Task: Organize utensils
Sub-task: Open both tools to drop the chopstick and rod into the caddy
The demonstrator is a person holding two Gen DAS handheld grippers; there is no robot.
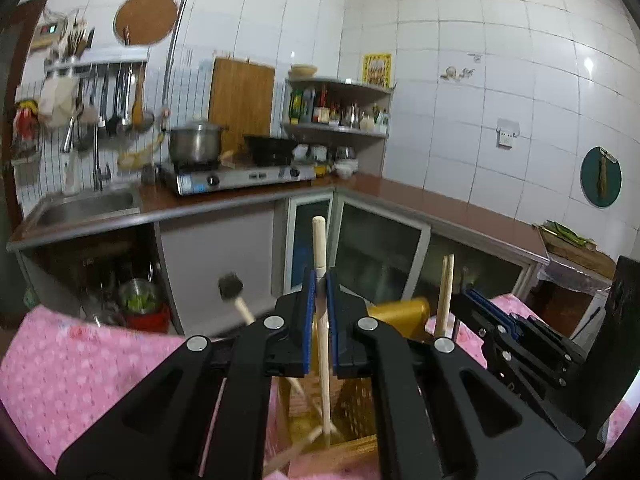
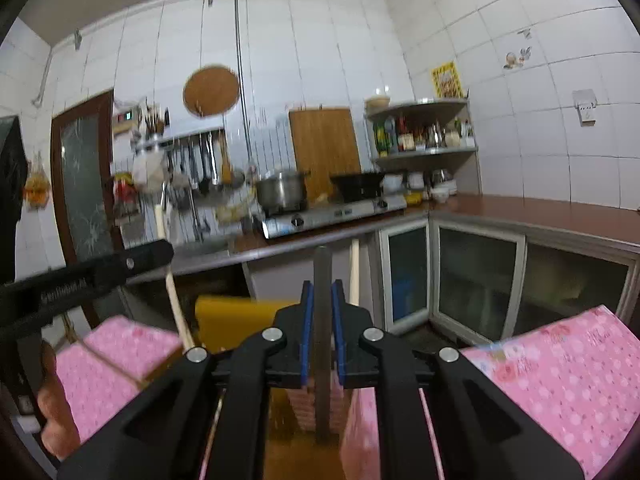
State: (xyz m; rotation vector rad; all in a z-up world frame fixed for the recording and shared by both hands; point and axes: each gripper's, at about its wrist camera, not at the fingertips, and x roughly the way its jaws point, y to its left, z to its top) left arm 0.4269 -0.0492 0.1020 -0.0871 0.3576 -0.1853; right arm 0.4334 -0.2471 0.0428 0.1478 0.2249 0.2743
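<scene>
**Utensils held upright over the holder**

Brush with a black head leans at lower left of my left view. At centre my left tool is closed on a pale wooden handle standing in the wooden holder on the pink cloth. In my right view, my right tool at centre clamps a flat grey metal handle, upright.
</scene>
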